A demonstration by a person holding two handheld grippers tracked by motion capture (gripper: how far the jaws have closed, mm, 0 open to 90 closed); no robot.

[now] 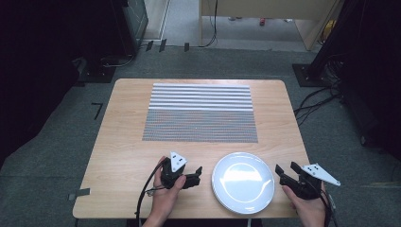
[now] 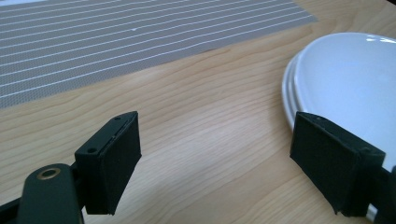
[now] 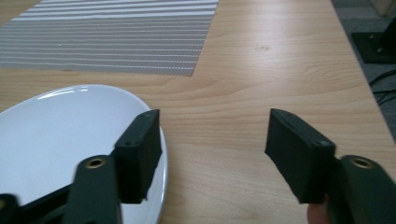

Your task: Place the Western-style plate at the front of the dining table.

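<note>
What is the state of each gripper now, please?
Left gripper: open, holding nothing, beside the round white plates.
Right gripper: open, holding nothing.

White plates [image 1: 243,182], stacked at least two high, glossy and empty, flat on the wooden table [image 1: 123,123] near its front edge, just short of the striped grey placemat [image 1: 201,112].

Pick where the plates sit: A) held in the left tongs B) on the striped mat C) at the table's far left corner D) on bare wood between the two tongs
D: the plates lie on bare wood short of the mat, left tongs and right tongs open on either side.
</note>
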